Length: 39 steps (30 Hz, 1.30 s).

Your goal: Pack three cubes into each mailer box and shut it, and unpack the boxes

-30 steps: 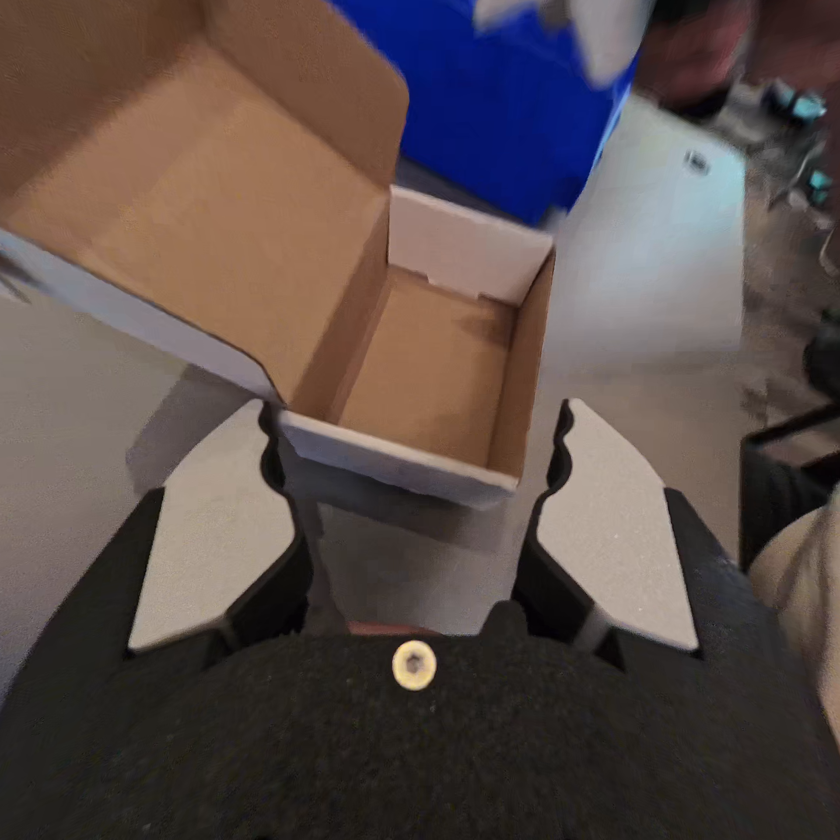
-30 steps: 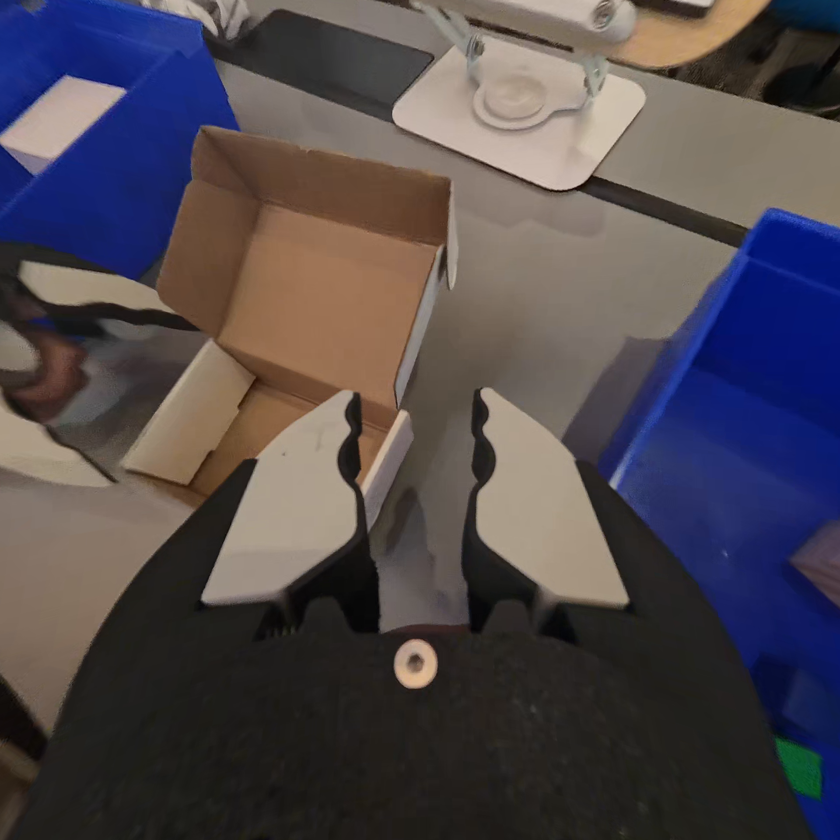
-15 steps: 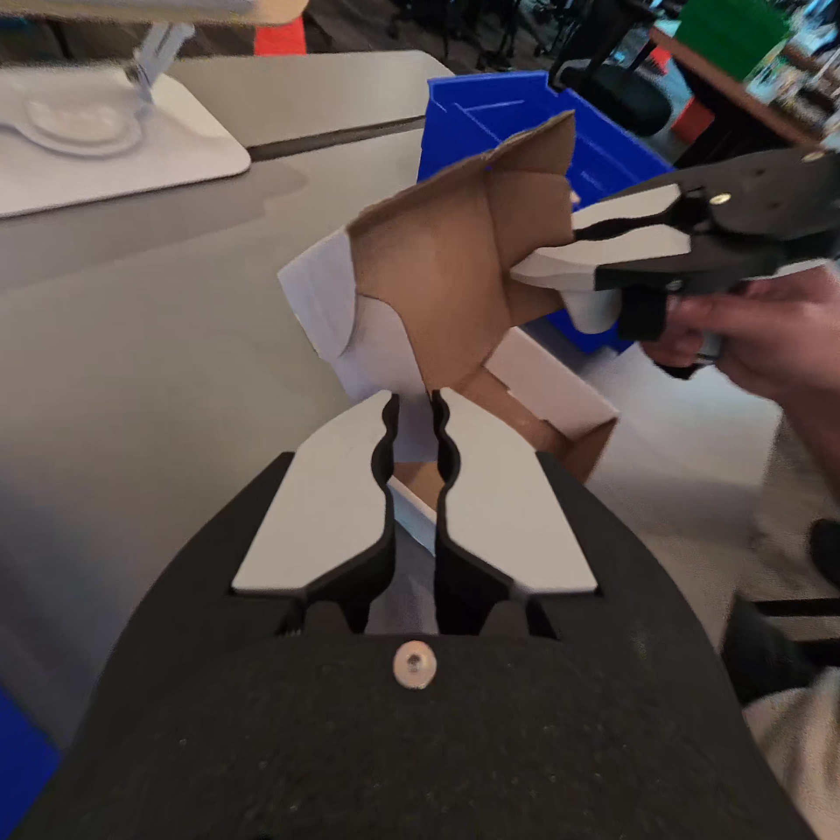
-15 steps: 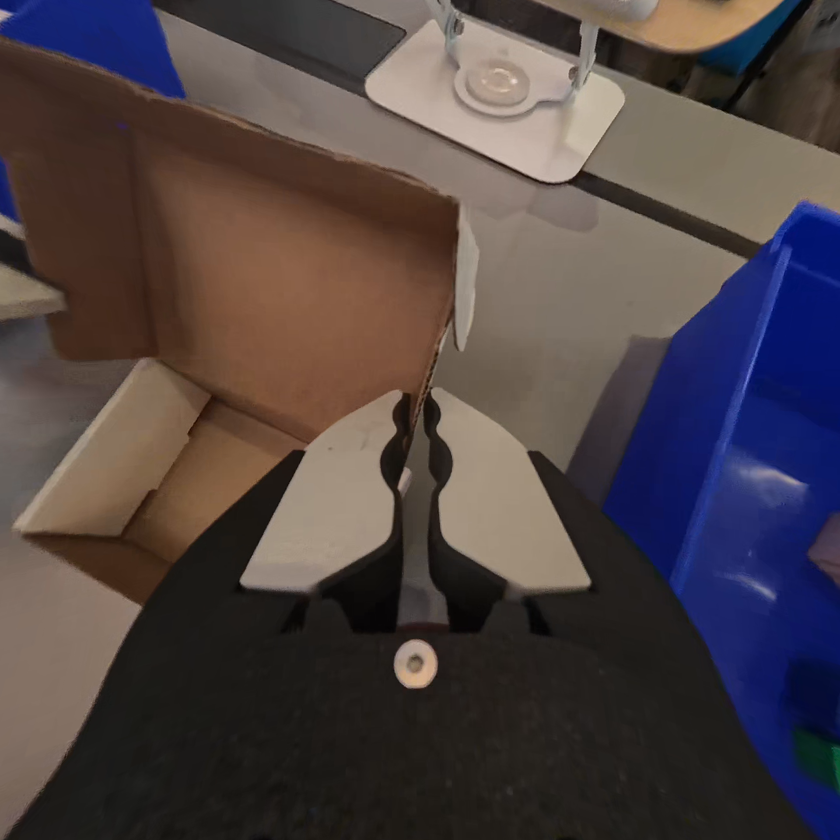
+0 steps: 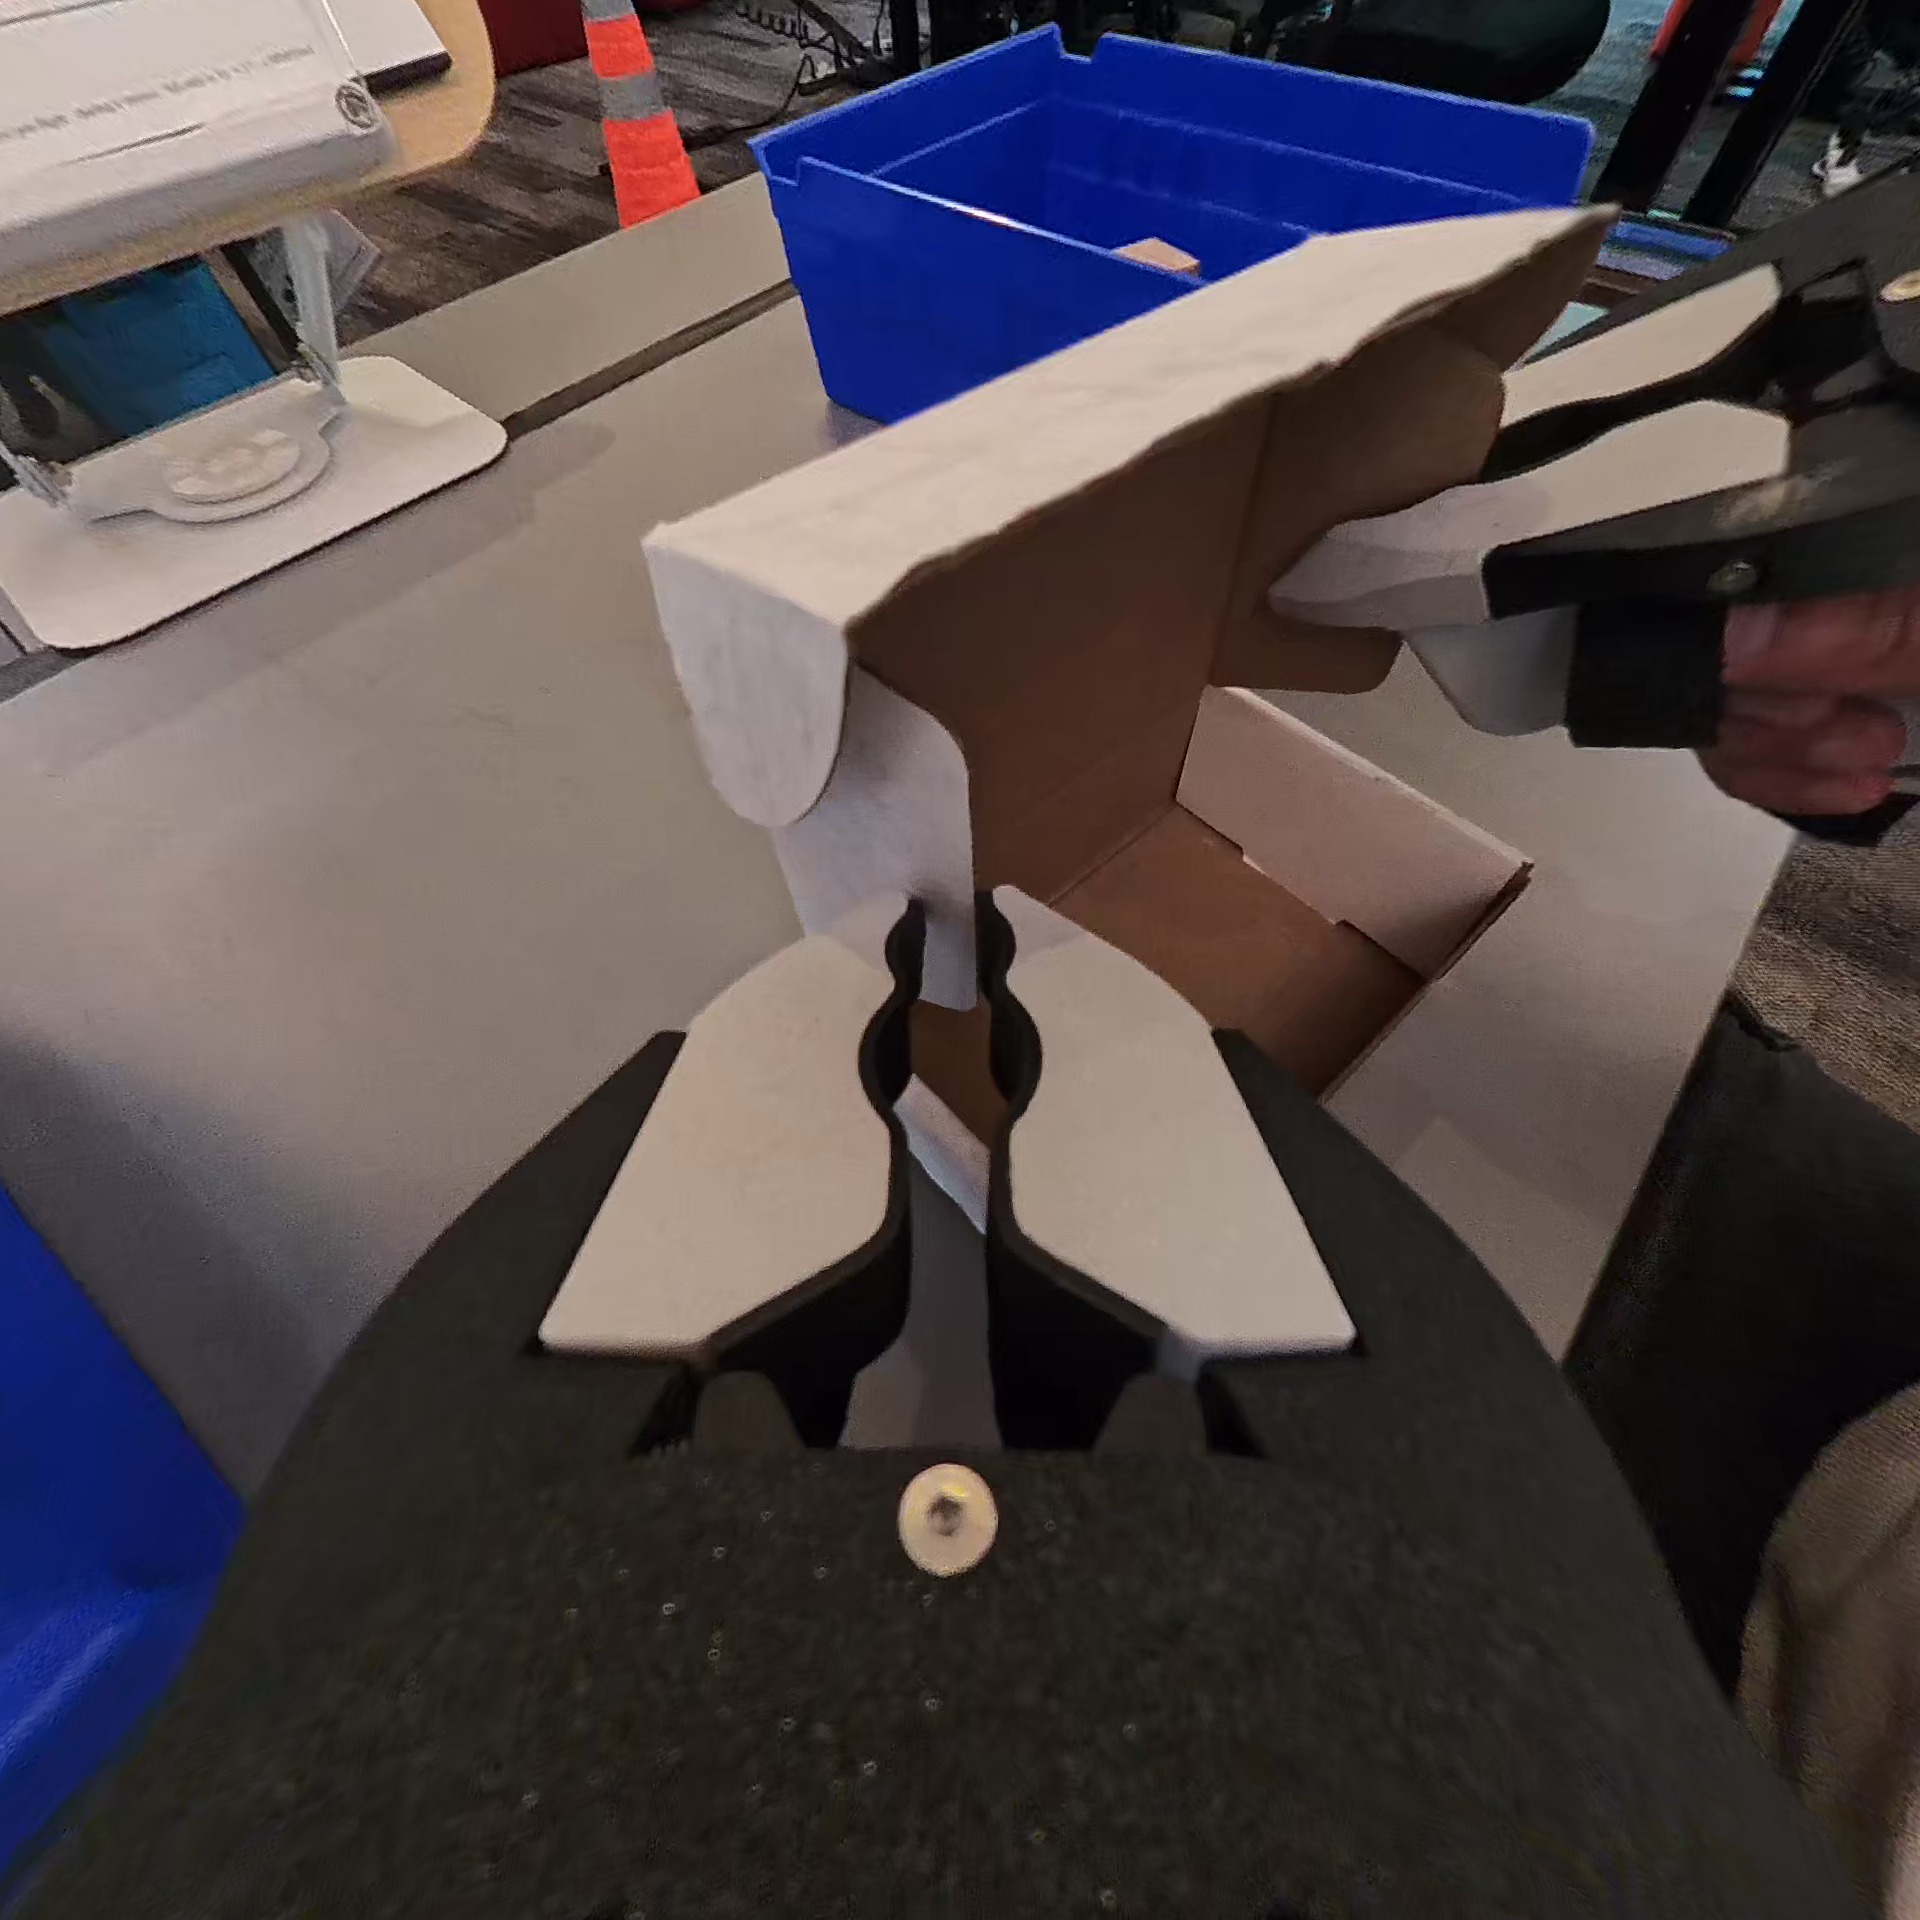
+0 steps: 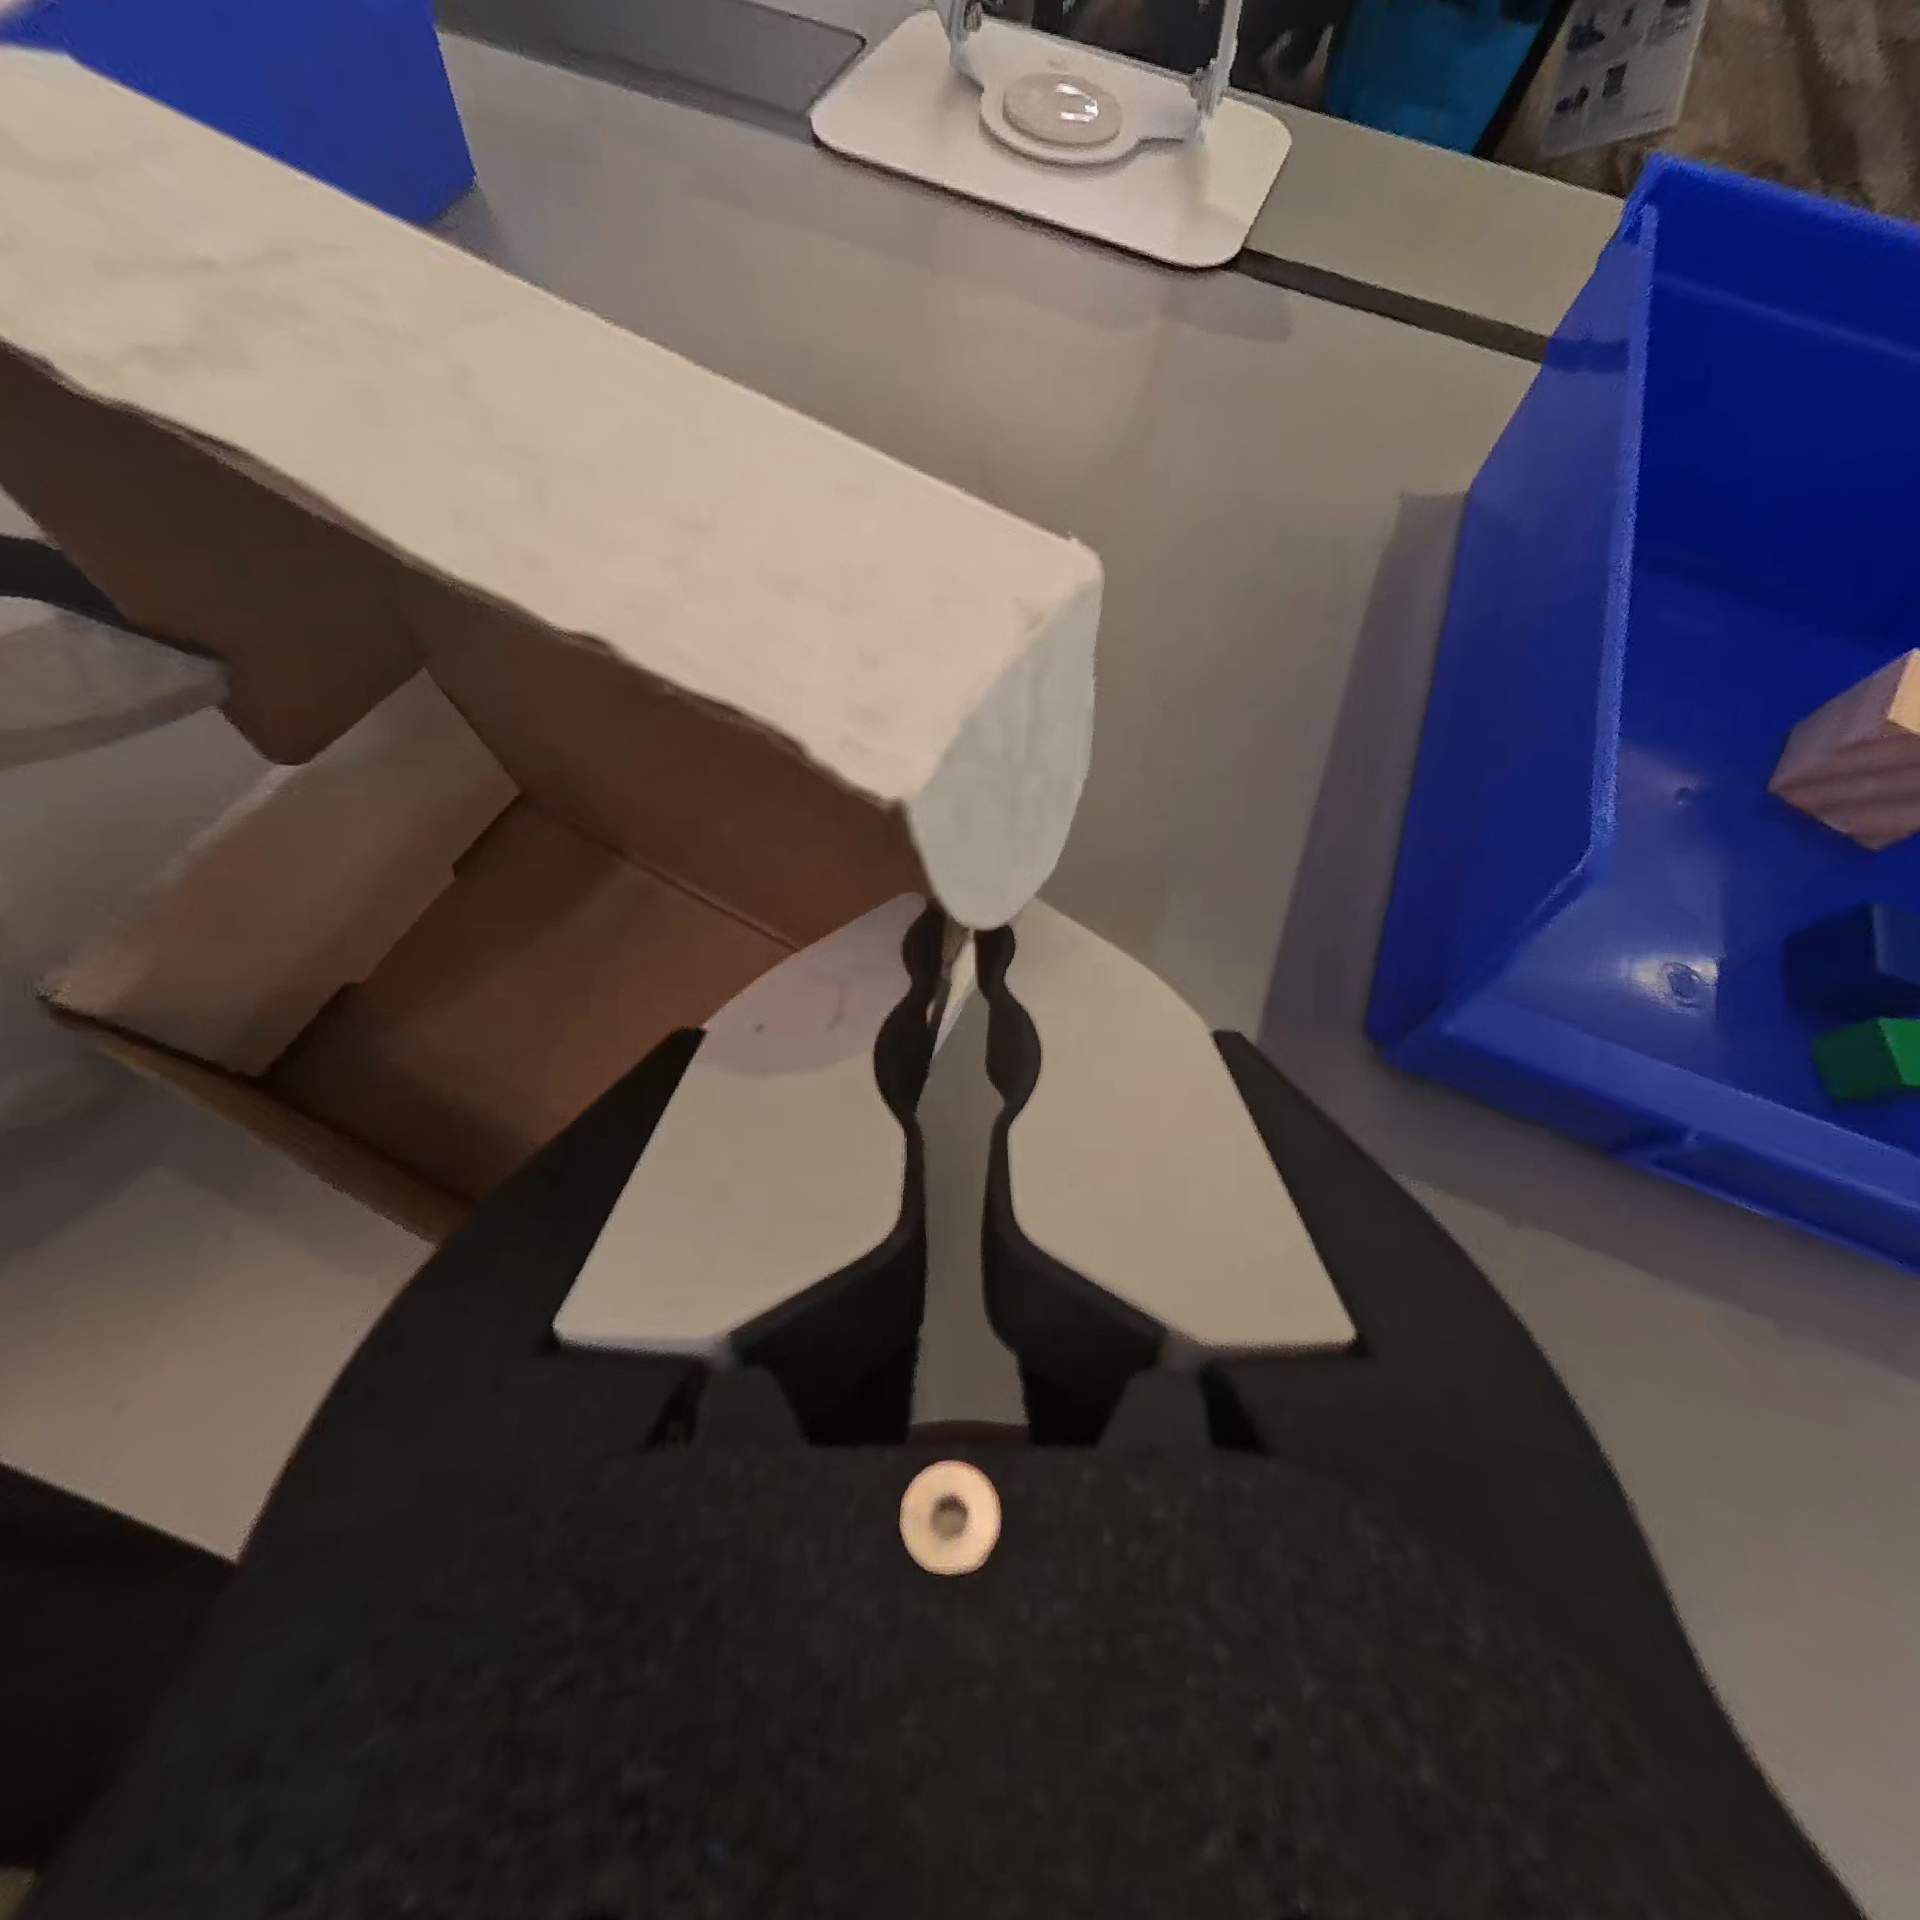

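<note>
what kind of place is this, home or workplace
Most likely a workplace, perhaps a lab or office work area: blue storage bins on a grey table, an orange traffic cone on carpeted floor, and desk legs and cables behind.

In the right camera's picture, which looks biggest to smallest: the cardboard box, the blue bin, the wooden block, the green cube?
1. Cardboard box, though it sits nearest the camera
2. Blue bin, cut off by the frame
3. Wooden block
4. Green cube
</note>
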Each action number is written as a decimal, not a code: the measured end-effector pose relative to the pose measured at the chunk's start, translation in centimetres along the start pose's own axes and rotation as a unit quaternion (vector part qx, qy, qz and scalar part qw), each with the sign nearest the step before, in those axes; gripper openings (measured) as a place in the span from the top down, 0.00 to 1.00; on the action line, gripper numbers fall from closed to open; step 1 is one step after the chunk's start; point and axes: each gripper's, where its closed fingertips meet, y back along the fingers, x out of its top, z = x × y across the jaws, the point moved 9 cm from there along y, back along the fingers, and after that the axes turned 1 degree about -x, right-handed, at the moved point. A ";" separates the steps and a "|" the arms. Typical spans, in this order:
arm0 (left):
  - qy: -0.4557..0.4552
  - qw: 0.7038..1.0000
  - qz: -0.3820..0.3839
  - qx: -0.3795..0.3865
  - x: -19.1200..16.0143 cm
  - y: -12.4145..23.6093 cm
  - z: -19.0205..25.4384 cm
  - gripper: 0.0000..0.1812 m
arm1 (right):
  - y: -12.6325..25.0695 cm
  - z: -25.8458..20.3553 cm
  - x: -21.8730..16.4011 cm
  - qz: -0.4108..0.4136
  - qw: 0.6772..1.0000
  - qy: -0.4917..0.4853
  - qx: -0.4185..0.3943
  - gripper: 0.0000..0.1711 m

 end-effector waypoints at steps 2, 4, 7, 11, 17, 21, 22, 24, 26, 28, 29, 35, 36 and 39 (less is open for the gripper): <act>-0.011 1.000 -0.004 -0.002 -0.2 0.6 0.6 0.95 | 0.1 0.1 0.5 -0.021 1.000 0.001 0.000 0.97; -0.022 1.000 -0.006 -0.001 -0.3 0.9 1.1 0.95 | -0.2 0.3 1.0 -0.049 0.999 0.005 0.000 0.98; -0.010 1.000 -0.006 -0.011 -0.5 1.1 1.4 0.95 | -0.6 0.2 1.5 -0.065 0.998 -0.010 0.004 0.98; -0.027 0.999 -0.017 -0.018 -0.9 1.2 2.5 0.96 | 0.1 0.2 1.1 -0.085 0.994 -0.055 0.049 0.95; -0.070 0.997 -0.019 -0.038 -1.1 1.1 4.3 1.00 | 0.8 0.2 -0.1 -0.076 0.989 -0.086 0.089 0.99; -0.063 0.998 0.002 -0.021 -0.6 2.9 4.5 1.00 | 0.7 1.6 0.4 -0.083 0.991 -0.080 0.066 0.99; -0.049 0.999 0.001 -0.010 -1.0 3.4 4.4 0.97 | 0.6 1.8 0.4 -0.085 0.991 -0.076 0.066 0.99; -0.019 1.000 -0.018 0.010 -2.2 3.7 4.1 0.87 | 0.5 1.6 0.3 -0.087 0.992 -0.067 0.068 1.00; 0.007 0.999 -0.046 -0.005 -3.5 3.0 3.7 0.86 | 0.5 1.3 0.4 -0.084 0.993 -0.050 0.061 1.00; 0.040 0.997 -0.070 -0.018 -4.4 2.1 3.3 0.81 | 0.4 0.8 0.6 -0.085 0.994 -0.035 0.054 1.00; 0.062 0.995 -0.070 -0.028 -4.5 1.8 3.1 0.77 | 0.4 0.5 0.7 -0.085 0.995 -0.029 0.052 1.00; 0.066 0.997 -0.042 -0.001 -4.0 2.3 3.3 0.78 | 0.9 -1.2 0.3 -0.084 0.995 -0.020 0.045 0.99; 0.055 0.998 -0.042 0.012 -3.9 2.4 3.2 0.79 | 1.0 -1.4 0.2 -0.084 0.995 -0.020 0.046 0.99; 0.051 0.997 -0.043 0.029 -3.8 2.4 2.9 0.82 | 1.5 -1.9 0.1 -0.091 0.994 -0.033 0.059 0.97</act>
